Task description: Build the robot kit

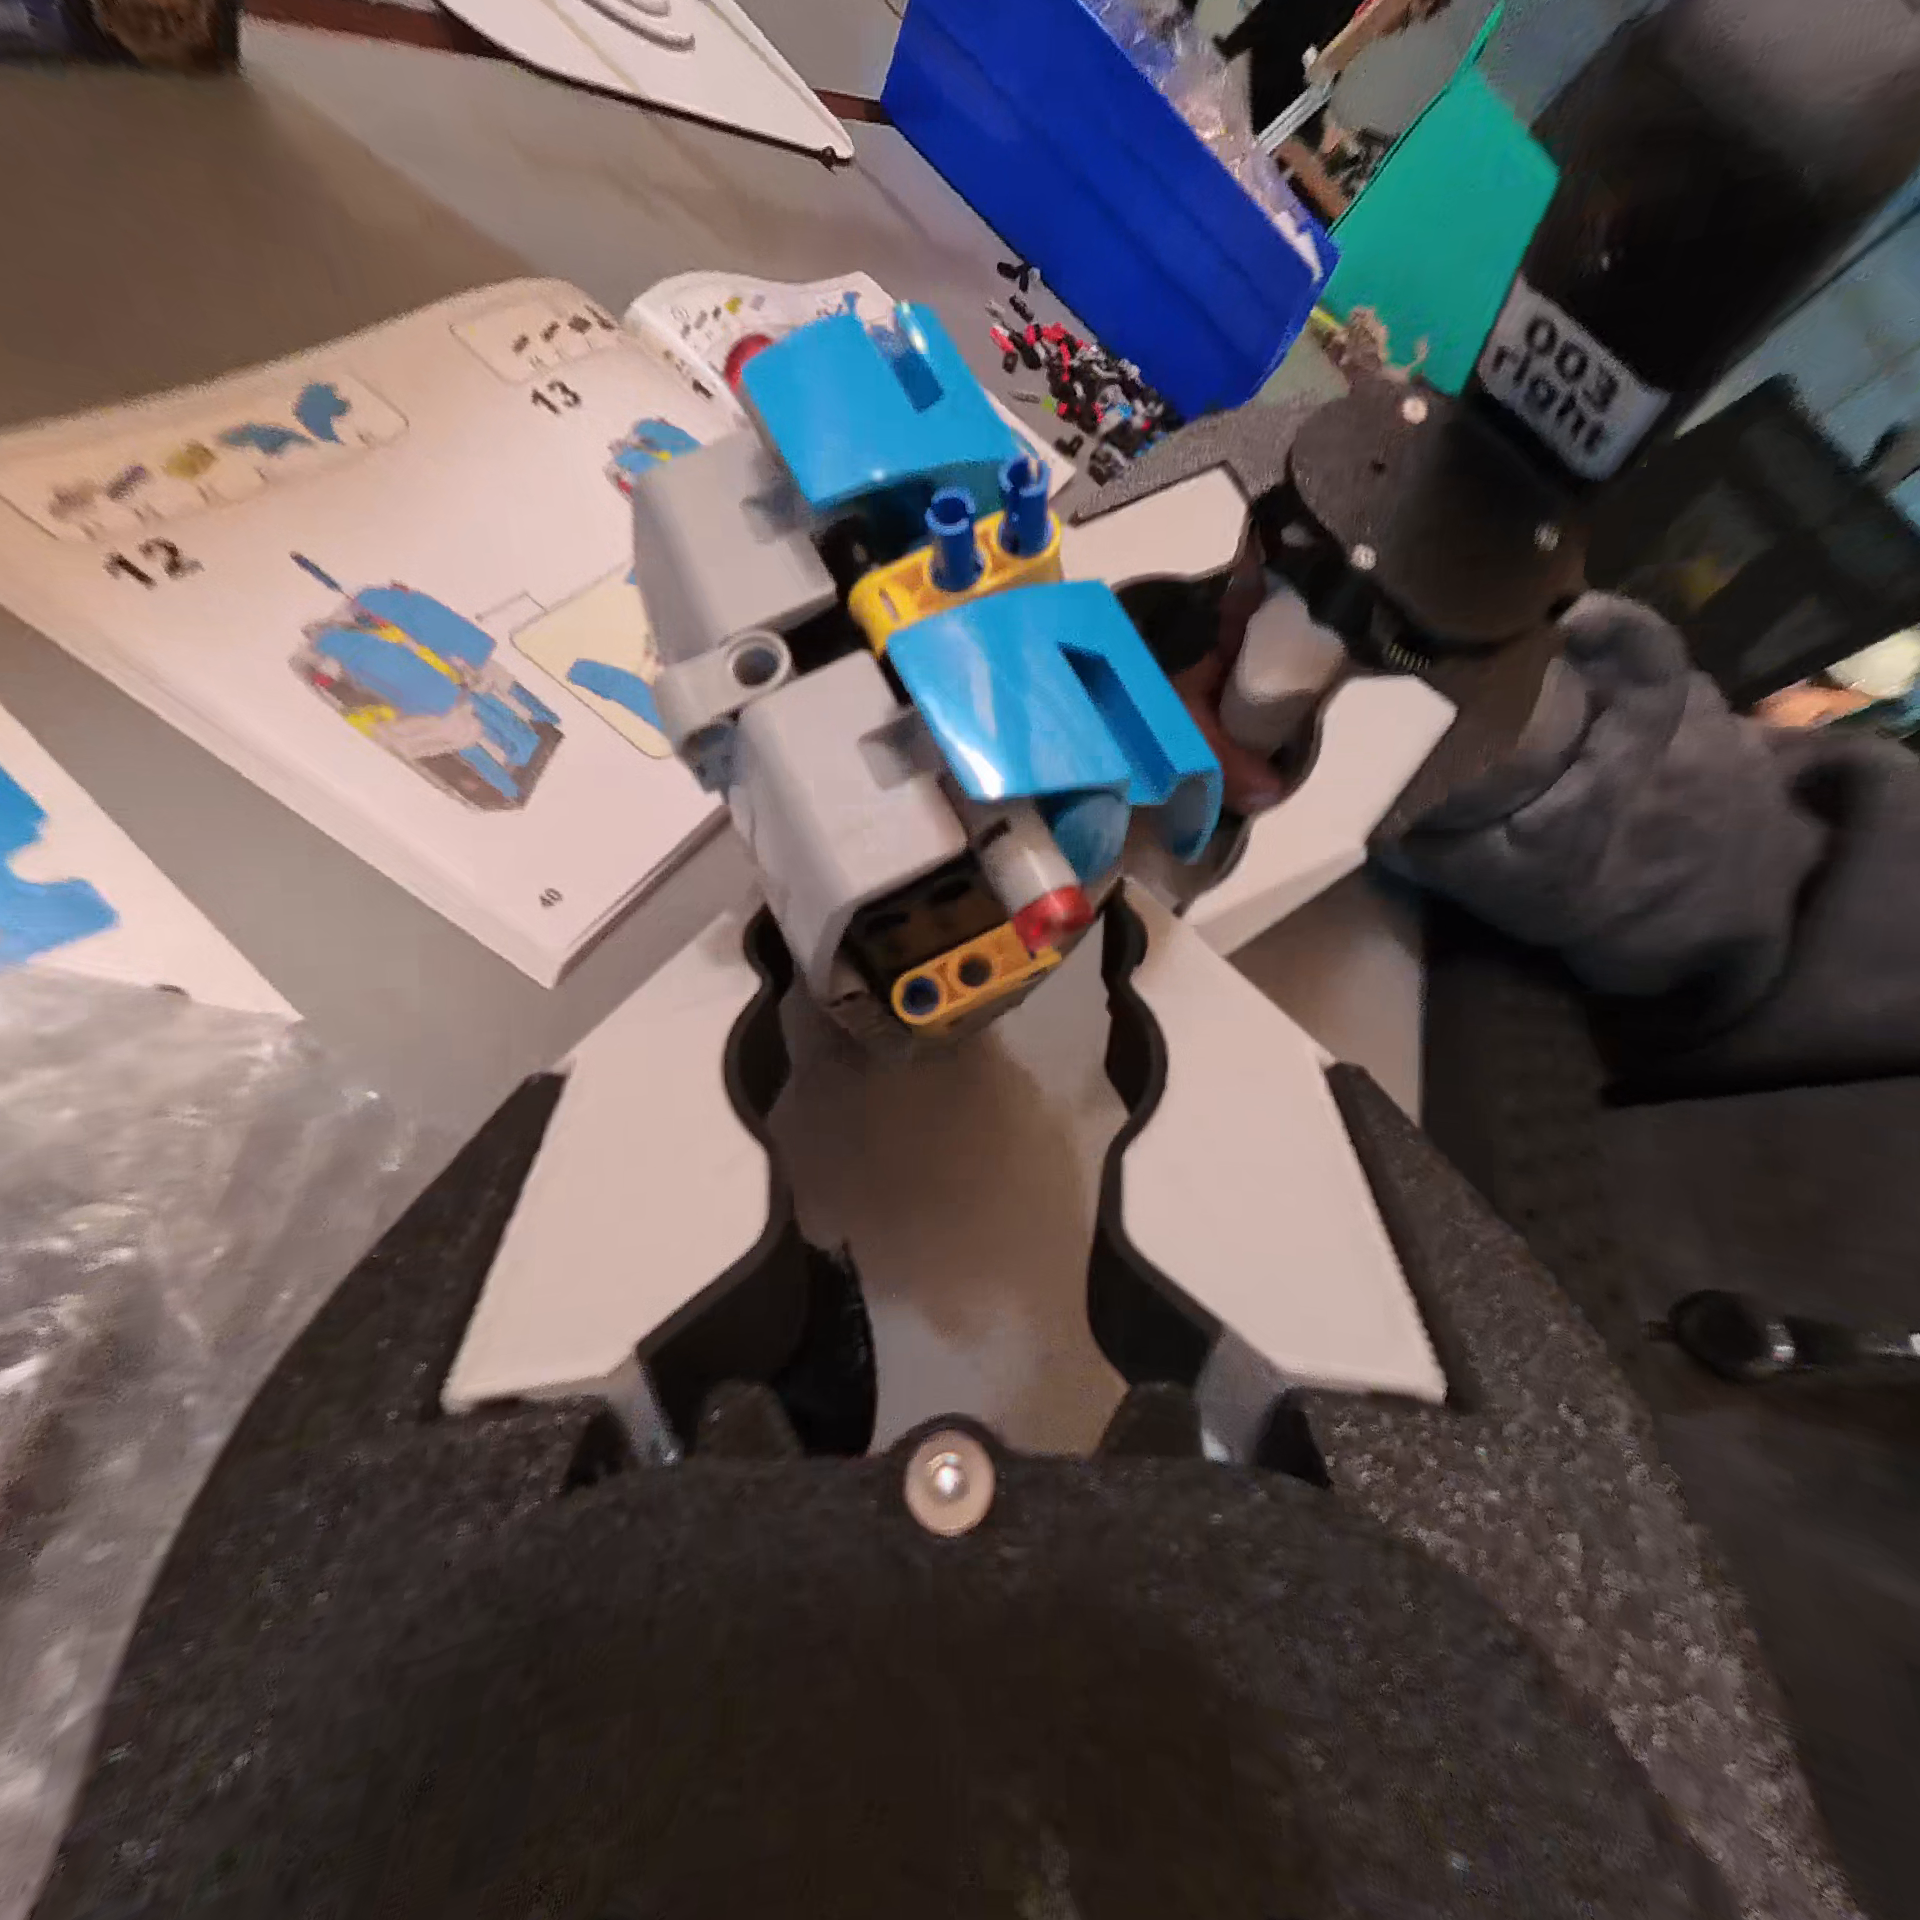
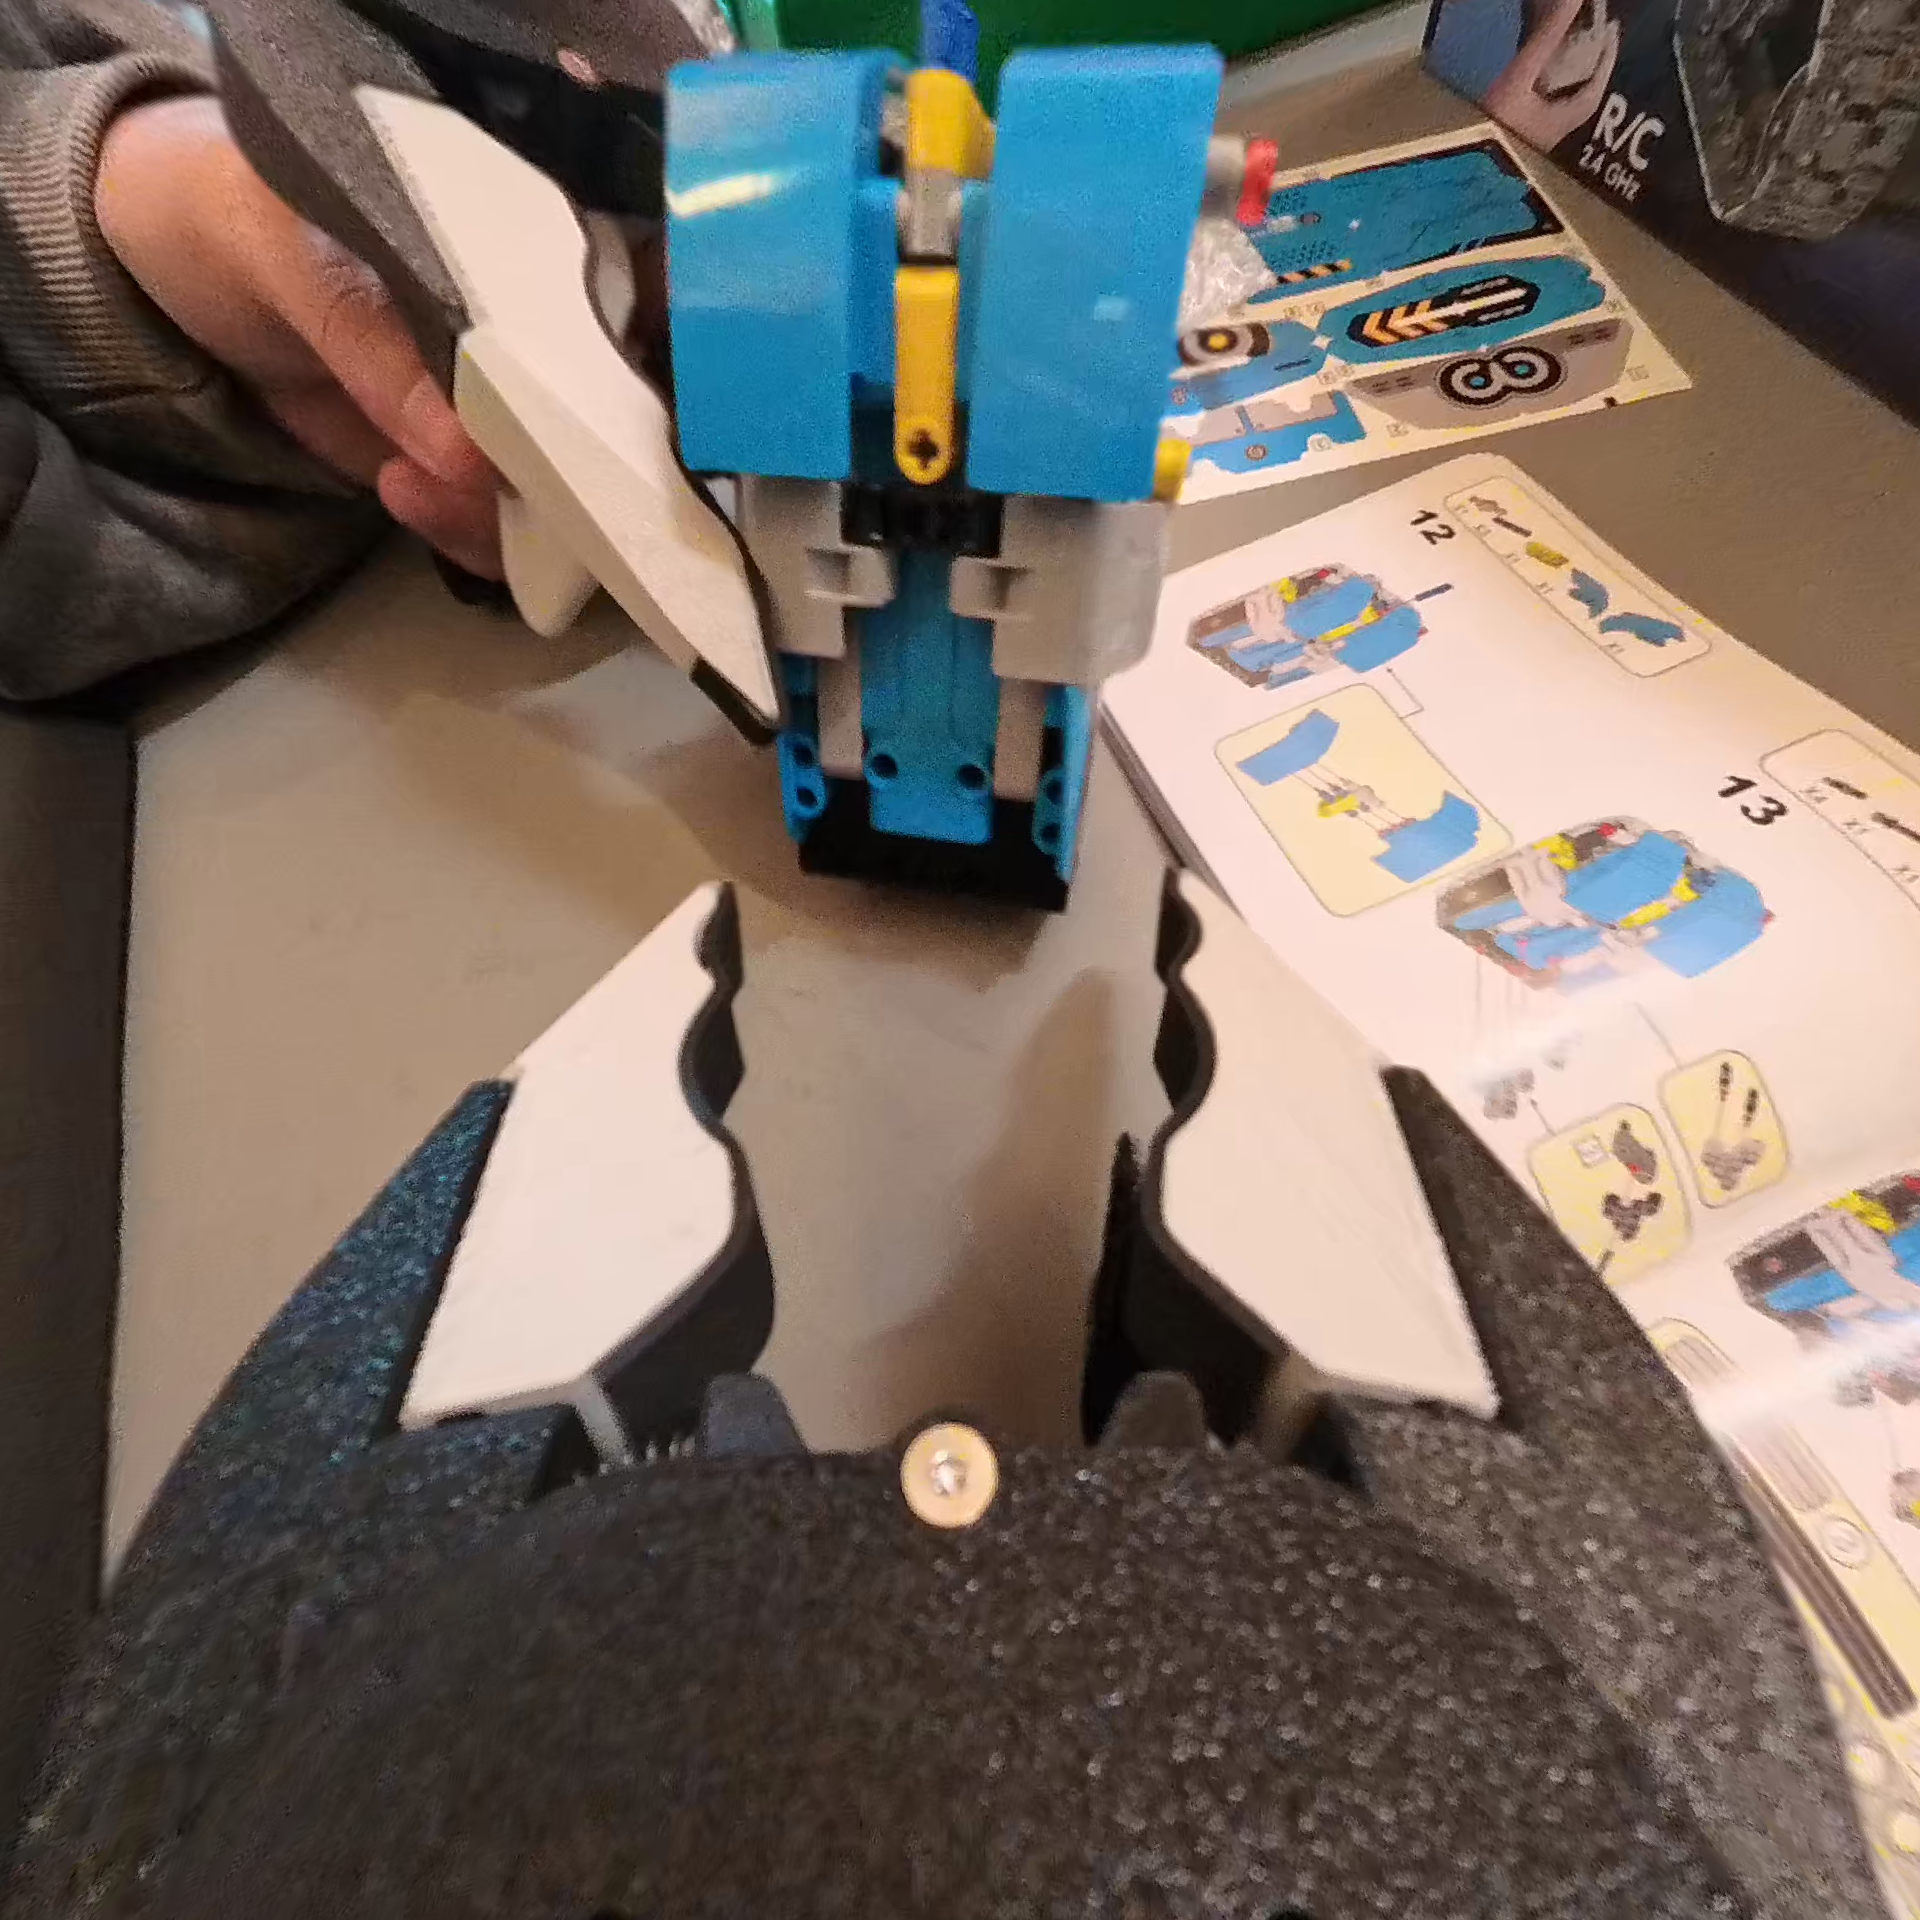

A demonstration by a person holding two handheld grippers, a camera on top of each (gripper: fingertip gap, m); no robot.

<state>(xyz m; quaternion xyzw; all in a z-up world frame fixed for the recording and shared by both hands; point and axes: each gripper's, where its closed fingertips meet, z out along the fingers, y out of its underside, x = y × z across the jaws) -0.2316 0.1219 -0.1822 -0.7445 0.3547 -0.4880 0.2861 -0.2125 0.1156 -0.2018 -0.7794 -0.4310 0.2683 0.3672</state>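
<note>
Worked over a plain grey table (image 2: pixel 312 935); saw little of the room past the clutter.

Found the right gripper (image 2: pixel 945 904) gaping wide and empty, its tips just short of the black foot of the model (image 2: pixel 914 343), which stood on end mid-table, blue, grey and yellow. Saw the left gripper (image 1: pixel 940 925) set wide about the model, one finger against its side; could not tell whether it clamped or merely touched.

Noted an open booklet (image 2: pixel 1455 727) of numbered build steps beside the model, a sticker sheet (image 2: pixel 1455 312) beyond it, then a dark printed box (image 2: pixel 1662 104) at the far edge. Spotted a white label (image 1: pixel 1558 395) with print on the right gripper's body.

Caught only in the left wrist view: a crinkled bag (image 1: pixel 156 1195) near left, loose small parts (image 1: pixel 1081 374) and a blue bin (image 1: pixel 1091 187) far off. Caught only in the right: a hand (image 2: pixel 291 312) behind the left gripper.
</note>
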